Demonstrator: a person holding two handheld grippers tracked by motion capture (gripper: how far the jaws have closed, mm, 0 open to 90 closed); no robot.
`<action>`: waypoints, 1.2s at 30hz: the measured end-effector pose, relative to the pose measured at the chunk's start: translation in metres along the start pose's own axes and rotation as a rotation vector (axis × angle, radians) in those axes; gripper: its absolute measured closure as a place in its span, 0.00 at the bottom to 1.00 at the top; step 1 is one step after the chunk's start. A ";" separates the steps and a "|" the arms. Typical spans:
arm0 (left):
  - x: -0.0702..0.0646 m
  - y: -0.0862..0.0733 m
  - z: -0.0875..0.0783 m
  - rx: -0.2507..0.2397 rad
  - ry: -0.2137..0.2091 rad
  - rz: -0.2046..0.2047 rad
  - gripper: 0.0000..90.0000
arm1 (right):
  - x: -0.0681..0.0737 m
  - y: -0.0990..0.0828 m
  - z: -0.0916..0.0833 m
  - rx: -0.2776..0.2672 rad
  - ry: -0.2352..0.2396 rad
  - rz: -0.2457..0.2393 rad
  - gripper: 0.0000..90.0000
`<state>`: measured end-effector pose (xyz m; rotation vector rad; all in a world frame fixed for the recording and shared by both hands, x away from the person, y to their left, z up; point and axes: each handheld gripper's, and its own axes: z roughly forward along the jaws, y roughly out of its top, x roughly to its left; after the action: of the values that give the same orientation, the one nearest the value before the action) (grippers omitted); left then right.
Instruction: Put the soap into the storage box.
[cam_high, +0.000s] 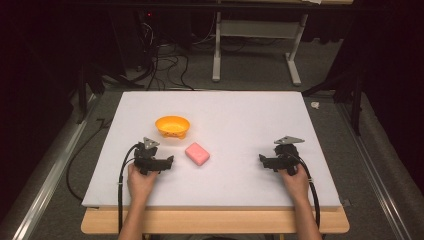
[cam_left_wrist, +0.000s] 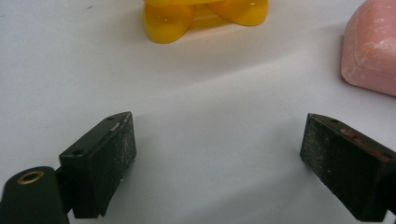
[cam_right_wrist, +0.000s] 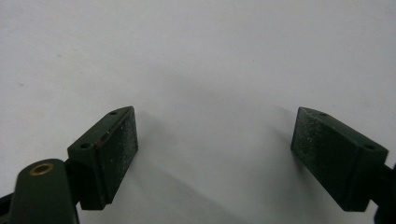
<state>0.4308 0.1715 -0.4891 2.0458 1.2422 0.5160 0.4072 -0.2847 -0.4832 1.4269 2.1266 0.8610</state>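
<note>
Both hand-held grippers are rested wide open on the white bench, with nothing held.

The left hand-held gripper (cam_high: 169, 162) is held low at the bench's (cam_high: 240, 115) near left, jaws spread wide and pointed toward the pink soap bar (cam_high: 197, 153), which is lain flat just beside it, not touched. In the left gripper view the soap bar (cam_left_wrist: 369, 51) is seen at the upper right, beyond the right jaw, and the orange bowl's (cam_left_wrist: 205, 18) feet are seen at the top edge. The orange bowl (cam_high: 172, 126) is stood upright just behind the soap, near but apart. The right hand-held gripper (cam_high: 262, 160) is held at the near right, well apart from the soap, jaws spread wide over bare bench surface (cam_right_wrist: 201, 56).
</note>
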 end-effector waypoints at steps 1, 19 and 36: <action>0.000 0.000 0.000 0.000 0.000 0.000 0.12 | 0.000 0.000 0.000 0.000 0.000 0.000 0.17; -0.001 0.001 -0.001 0.005 0.007 0.010 0.12 | 0.000 0.000 0.000 -0.002 0.000 -0.005 0.17; -0.018 0.005 -0.025 -0.027 -0.074 0.052 0.09 | 0.000 0.000 0.000 -0.002 0.000 -0.005 0.17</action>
<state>0.4095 0.1623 -0.4683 2.0609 1.1350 0.4739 0.4075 -0.2850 -0.4834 1.4203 2.1275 0.8614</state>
